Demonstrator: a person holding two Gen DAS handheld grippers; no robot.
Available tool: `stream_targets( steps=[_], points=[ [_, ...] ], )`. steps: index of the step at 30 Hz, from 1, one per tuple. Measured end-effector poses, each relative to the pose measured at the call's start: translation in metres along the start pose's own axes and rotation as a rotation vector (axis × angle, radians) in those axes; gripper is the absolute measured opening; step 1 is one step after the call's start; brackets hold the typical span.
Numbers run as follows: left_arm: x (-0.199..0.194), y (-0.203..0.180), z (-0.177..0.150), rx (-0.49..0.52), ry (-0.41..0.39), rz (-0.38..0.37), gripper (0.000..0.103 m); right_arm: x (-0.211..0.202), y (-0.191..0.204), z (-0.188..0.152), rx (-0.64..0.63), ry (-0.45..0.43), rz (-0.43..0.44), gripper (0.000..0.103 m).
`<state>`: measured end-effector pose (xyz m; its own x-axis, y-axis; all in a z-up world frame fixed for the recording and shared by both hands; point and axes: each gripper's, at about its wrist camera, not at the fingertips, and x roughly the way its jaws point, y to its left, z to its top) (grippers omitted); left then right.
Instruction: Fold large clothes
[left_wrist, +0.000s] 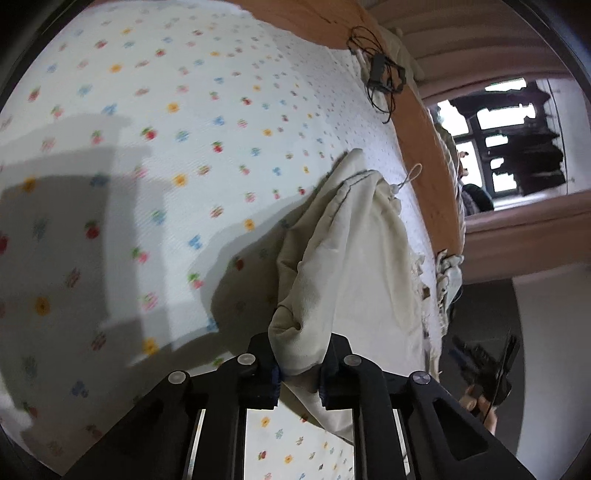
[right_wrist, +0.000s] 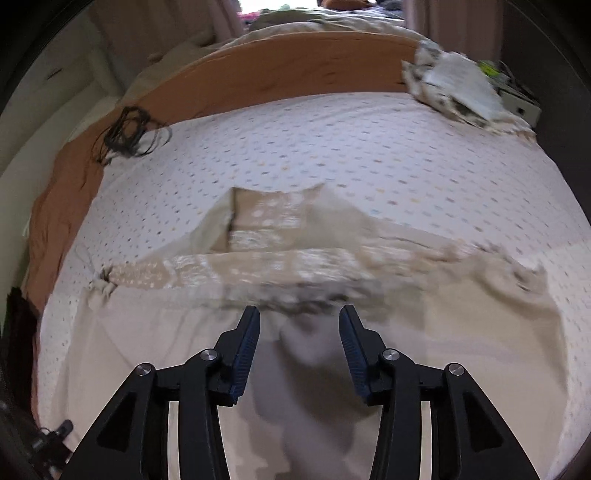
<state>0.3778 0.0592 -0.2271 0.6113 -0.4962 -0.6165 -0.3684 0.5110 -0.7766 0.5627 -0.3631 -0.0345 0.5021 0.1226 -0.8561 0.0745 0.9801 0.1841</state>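
A cream garment (left_wrist: 354, 266) with a drawstring hangs up off the flowered bed sheet (left_wrist: 184, 110). My left gripper (left_wrist: 300, 354) is shut on a bunched fold of it, and the cloth drapes down to the right. In the right wrist view the same garment (right_wrist: 258, 266) lies spread across the sheet (right_wrist: 332, 140), pale beige with a lace-patterned band across its middle. My right gripper (right_wrist: 299, 312) hovers just above its near part, open, with nothing pinched between the blue pads (right_wrist: 245, 350). That view is blurred.
An orange cover (right_wrist: 258, 70) runs along the bed's far edge, with a tangle of black cable (right_wrist: 125, 134) on it. A folded patterned cloth (right_wrist: 454, 88) lies at the far right corner. A hand with a black device (left_wrist: 484, 369) shows beyond the bed's edge.
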Motion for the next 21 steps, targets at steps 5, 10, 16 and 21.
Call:
stream_targets(
  steps=[5,10,16,21],
  points=[
    [0.001,0.012,-0.002,-0.036,0.011,-0.030,0.014,0.004,-0.032,-0.012,0.044,0.046,-0.034,0.044],
    [0.004,0.010,0.003,-0.045,0.036,-0.024,0.016,0.049,-0.022,-0.031,0.018,0.160,-0.027,0.044],
    [0.012,0.004,0.011,-0.049,0.056,0.007,0.025,0.083,-0.007,-0.022,-0.025,0.133,-0.156,0.031],
    [0.020,-0.004,0.016,-0.027,0.053,0.021,0.028,0.097,-0.011,0.003,0.016,0.134,-0.166,0.029]
  ],
)
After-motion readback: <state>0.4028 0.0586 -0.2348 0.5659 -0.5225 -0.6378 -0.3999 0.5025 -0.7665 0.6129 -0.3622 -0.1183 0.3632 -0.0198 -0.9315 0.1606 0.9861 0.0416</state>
